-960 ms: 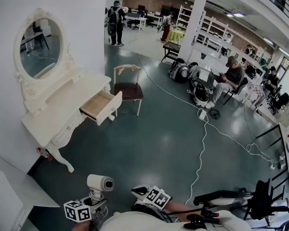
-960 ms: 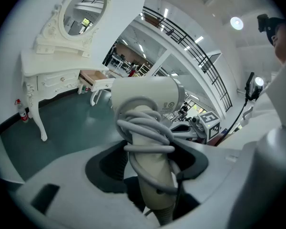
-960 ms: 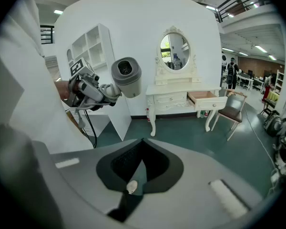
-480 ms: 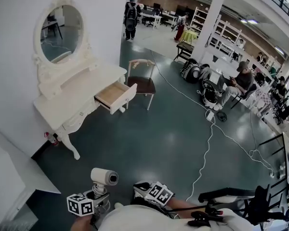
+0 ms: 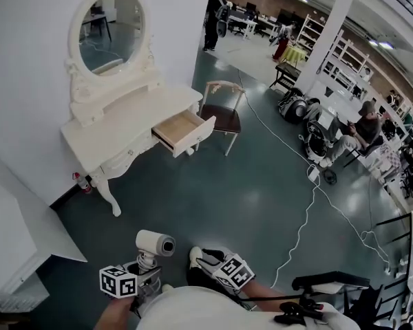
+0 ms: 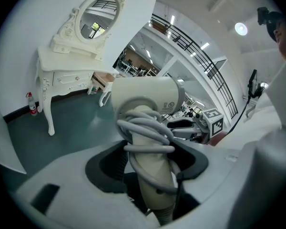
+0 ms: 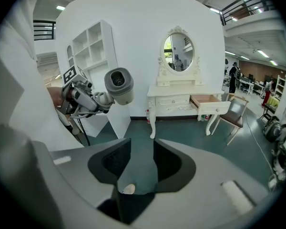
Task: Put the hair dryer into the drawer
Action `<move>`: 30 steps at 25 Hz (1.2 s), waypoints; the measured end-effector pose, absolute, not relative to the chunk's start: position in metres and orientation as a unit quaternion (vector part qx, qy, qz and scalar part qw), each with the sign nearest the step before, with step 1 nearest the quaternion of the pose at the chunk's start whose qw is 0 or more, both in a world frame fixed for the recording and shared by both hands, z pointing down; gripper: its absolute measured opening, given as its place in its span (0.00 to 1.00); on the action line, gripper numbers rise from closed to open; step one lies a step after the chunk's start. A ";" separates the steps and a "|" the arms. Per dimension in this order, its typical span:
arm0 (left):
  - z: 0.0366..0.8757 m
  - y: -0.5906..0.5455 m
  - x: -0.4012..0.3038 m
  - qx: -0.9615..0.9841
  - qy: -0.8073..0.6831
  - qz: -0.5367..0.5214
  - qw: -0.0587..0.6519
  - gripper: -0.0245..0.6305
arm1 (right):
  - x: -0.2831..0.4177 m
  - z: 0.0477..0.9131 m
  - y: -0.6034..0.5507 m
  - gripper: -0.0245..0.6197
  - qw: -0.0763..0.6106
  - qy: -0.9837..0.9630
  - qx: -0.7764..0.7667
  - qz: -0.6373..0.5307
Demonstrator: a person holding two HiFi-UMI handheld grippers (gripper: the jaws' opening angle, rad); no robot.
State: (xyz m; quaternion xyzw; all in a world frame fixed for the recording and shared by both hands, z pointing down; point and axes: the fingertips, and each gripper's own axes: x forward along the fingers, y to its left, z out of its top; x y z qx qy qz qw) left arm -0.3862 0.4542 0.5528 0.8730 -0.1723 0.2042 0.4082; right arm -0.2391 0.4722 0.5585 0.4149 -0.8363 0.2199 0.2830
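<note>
The left gripper (image 6: pixel 150 166) has its two dark jaws closed on the handle of the hair dryer (image 6: pixel 145 92), which stands upright between them. The grey cord (image 6: pixel 145 132) is wound several times around this handle, and the cream barrel lies across the top of it. Behind, on the left, a white dressing table (image 6: pixel 62 73) stands against the white wall and carries an oval mirror (image 6: pixel 99 14). Its drawer (image 6: pixel 102 78) is pulled out, well apart from the dryer. A small red object (image 6: pixel 32 108) stands on the dark green floor (image 6: pixel 62 128) near the table leg. High at the right runs a balcony railing (image 6: pixel 205 56).
</note>
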 end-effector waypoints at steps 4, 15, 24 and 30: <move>0.553 0.417 -0.361 0.873 -0.177 0.211 0.402 0.44 | -0.215 0.560 0.430 0.28 0.266 -0.843 0.413 0.221; 0.533 0.279 -0.247 0.873 -0.200 0.221 0.385 0.44 | -0.100 0.559 0.306 0.27 0.257 -0.849 0.403 0.223; 0.529 0.210 -0.167 0.872 -0.206 0.224 0.383 0.44 | -0.011 0.567 0.245 0.25 0.247 -0.841 0.423 0.228; 0.539 0.170 -0.142 0.867 -0.191 0.247 0.389 0.44 | 0.008 0.581 0.208 0.25 0.241 -0.833 0.428 0.253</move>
